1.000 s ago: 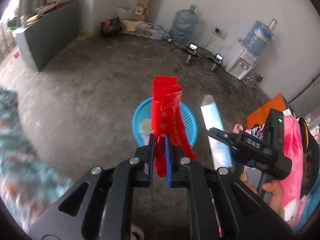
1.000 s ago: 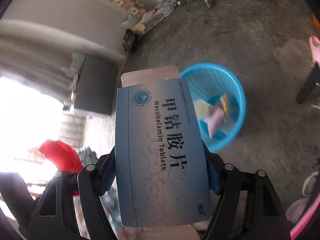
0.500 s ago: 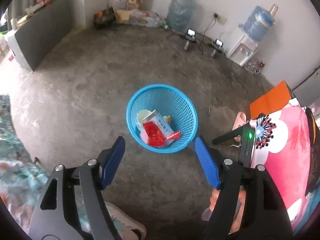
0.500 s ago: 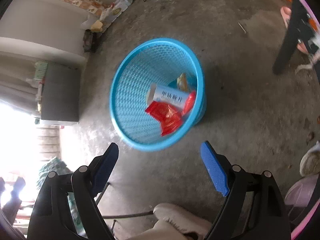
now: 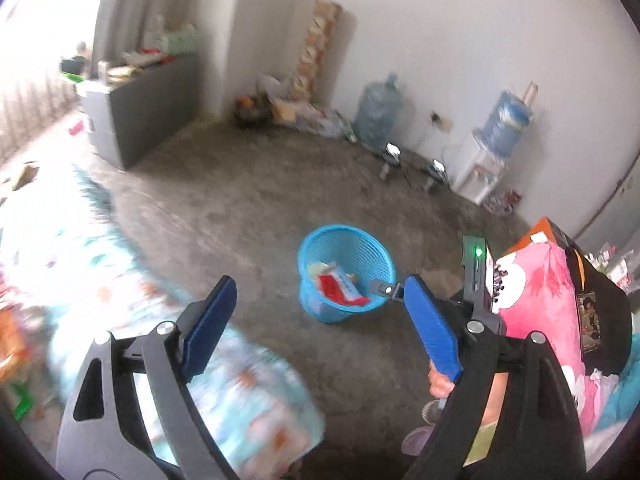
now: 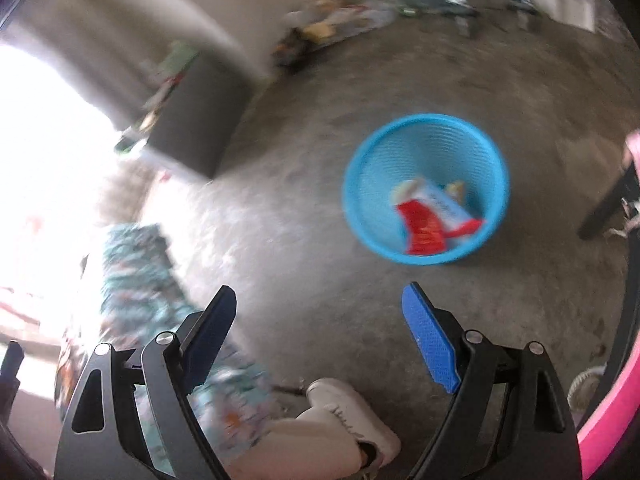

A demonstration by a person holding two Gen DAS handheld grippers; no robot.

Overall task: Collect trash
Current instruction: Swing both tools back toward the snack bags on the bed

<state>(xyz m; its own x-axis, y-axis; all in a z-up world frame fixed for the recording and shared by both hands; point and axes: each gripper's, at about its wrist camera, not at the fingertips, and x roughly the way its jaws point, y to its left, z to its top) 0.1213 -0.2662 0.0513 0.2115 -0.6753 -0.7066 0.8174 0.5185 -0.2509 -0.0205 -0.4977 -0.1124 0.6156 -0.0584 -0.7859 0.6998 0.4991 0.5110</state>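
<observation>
A blue mesh basket (image 5: 372, 252) stands on the concrete floor; it also shows in the right wrist view (image 6: 368, 184). Inside lie a red wrapper (image 6: 422, 226), a blue-and-white tablet box (image 6: 444, 204) and other scraps. The red wrapper (image 5: 332, 286) and the box (image 5: 347, 282) also show in the left wrist view. My left gripper (image 5: 320, 292) is open and empty, above and short of the basket. My right gripper (image 6: 320, 300) is open and empty, to the basket's near left. Part of the right gripper's body (image 5: 476, 276) shows right of the basket.
A patterned cloth (image 5: 120, 280) covers the surface at lower left. A grey cabinet (image 5: 140, 108), water bottles (image 5: 378, 110), a dispenser (image 5: 484, 168) and clutter line the far wall. A white shoe (image 6: 344, 420) is at the bottom. Pink cloth (image 5: 540, 292) is at the right.
One second ago the left gripper held the red wrapper and the right held the tablet box. Both opened and the items dropped into the basket. Both grippers have since pulled back and swung left.
</observation>
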